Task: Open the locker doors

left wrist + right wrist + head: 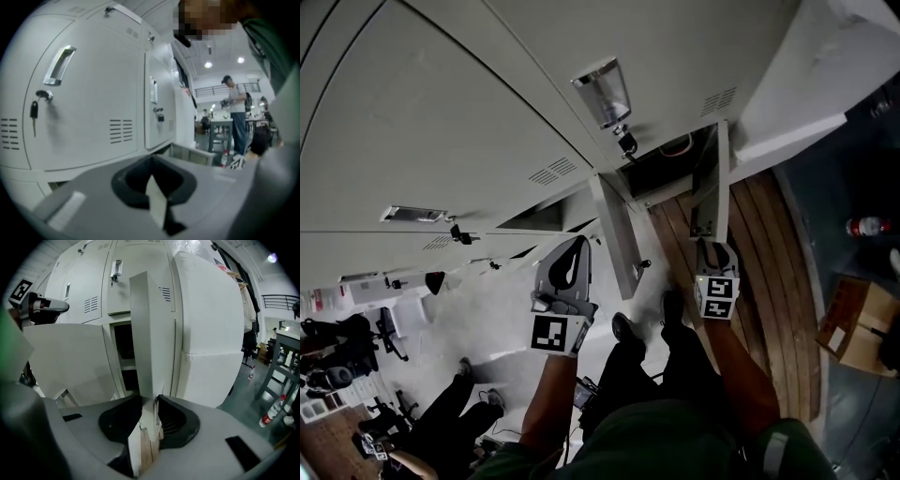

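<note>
The right tongs [150, 405] pinch the open locker door [147, 333] by its edge; the left tongs [153, 185] are pressed together, empty, facing closed lockers [84, 112].

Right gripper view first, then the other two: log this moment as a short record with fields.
Right tongs: closed on the edge of the open locker door
Left tongs: together, nothing between them, facing closed lockers
Neighbouring door: also open
Closed door: key hanging from its lock
Floor: water bottle lying to the right
</note>
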A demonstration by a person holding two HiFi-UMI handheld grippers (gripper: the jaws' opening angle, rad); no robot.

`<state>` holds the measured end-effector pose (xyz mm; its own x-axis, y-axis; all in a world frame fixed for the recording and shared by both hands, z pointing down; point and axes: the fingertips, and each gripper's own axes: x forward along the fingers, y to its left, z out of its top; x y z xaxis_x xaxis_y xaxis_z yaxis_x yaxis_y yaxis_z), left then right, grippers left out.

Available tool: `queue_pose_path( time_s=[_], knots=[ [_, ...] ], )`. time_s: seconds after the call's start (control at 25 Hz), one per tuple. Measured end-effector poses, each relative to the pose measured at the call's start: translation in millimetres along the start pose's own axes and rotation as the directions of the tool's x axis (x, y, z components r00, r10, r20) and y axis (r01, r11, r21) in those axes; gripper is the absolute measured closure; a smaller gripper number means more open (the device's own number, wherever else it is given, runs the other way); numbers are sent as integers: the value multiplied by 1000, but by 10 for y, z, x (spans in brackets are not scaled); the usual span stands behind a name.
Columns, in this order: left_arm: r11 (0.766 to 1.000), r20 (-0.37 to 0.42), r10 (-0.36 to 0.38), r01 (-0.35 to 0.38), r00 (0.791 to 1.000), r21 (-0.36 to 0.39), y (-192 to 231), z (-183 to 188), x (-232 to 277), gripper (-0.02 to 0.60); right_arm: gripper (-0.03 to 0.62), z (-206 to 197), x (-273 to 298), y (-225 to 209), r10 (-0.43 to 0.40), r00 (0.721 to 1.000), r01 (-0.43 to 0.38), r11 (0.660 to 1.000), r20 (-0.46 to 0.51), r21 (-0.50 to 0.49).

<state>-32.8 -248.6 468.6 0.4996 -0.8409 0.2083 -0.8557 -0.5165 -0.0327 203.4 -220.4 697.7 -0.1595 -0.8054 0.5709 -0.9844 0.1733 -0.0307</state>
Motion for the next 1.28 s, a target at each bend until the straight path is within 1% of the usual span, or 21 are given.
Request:
queue_pose_path(
  time_s=[0.12, 0.32, 0.48, 0.6, 0.68, 0.88, 1.04, 1.12, 1.28],
  knots=[
    [1000, 10, 5, -5, 1000, 13, 3, 150, -24, 578, 496, -22, -30, -153, -17, 1000, 17, 1000, -19, 1],
    [999, 13, 24, -25, 1000, 33, -8, 380, -165, 578, 510, -126, -150, -431, -45, 997, 48, 998, -69, 36],
    [996, -4, 34, -34, 999, 80, 2, 508, -246, 578, 513, -136, -157, -689, -63, 993, 69, 996, -101, 57],
    [993, -28, 65, -62, 997, 98, 3, 611, -395, 578, 513, -125, -148, -807, -44, 991, 53, 996, -129, 66],
    [991, -27, 90, -87, 996, 101, 29, 709, -520, 578, 513, -124, -139, -843, -30, 989, 39, 997, -144, 61],
    [982, 40, 142, -146, 989, 122, 159, 996, -847, 578, 513, -132, -144, -947, -8, 981, 20, 998, -196, 62],
    [971, 78, 188, -197, 979, 136, 216, 1168, -1138, 578, 511, -103, -178, -976, 52, 965, -33, 996, -256, 78],
    [967, 94, 202, -214, 975, 142, 228, 1236, -1268, 578, 511, -30, -256, -975, 67, 966, -52, 997, -250, 64],
    [958, 130, 233, -250, 964, 137, 256, 1368, -1491, 578, 510, 317, -509, -994, 72, 984, -65, 997, -162, 49]
  ],
)
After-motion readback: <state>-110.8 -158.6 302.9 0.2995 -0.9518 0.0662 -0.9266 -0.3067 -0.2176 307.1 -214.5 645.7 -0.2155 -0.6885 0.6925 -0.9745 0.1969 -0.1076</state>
